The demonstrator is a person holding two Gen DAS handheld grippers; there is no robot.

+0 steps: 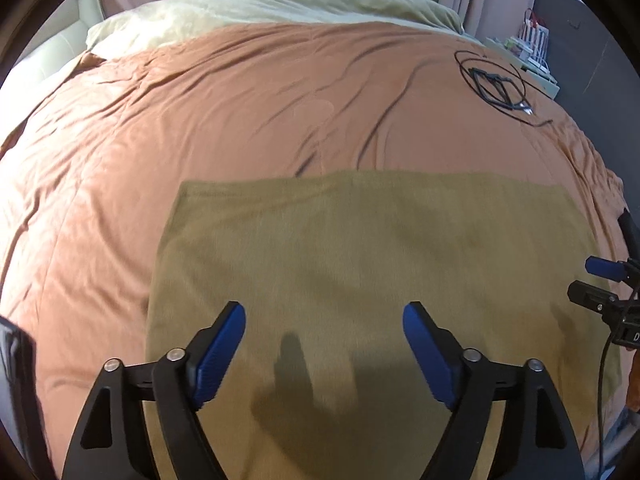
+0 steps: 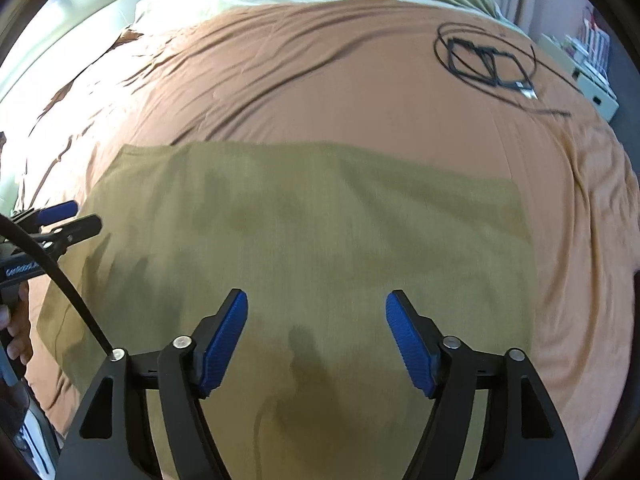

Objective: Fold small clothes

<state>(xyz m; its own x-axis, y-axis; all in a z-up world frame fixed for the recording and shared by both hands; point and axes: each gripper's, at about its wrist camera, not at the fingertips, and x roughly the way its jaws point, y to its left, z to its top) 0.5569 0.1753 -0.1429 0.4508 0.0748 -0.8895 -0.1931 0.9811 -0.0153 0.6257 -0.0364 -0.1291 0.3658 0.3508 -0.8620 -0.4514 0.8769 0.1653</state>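
An olive-green garment point(image 1: 360, 256) lies flat on the orange bedspread point(image 1: 240, 112), with straight far and side edges. It also shows in the right wrist view point(image 2: 320, 240). My left gripper point(image 1: 324, 316) is open and empty, held above the garment's near left part. My right gripper point(image 2: 316, 304) is open and empty, held above the garment's near right part. Each gripper shows at the edge of the other's view: the right one point(image 1: 600, 280) and the left one point(image 2: 64, 220). Their shadows fall on the cloth.
A coiled black cable point(image 1: 496, 80) lies on the bedspread at the far right; it also shows in the right wrist view point(image 2: 488, 60). A pale yellow blanket point(image 1: 240, 12) covers the head of the bed. A shelf with small items point(image 1: 532, 48) stands beyond the right side.
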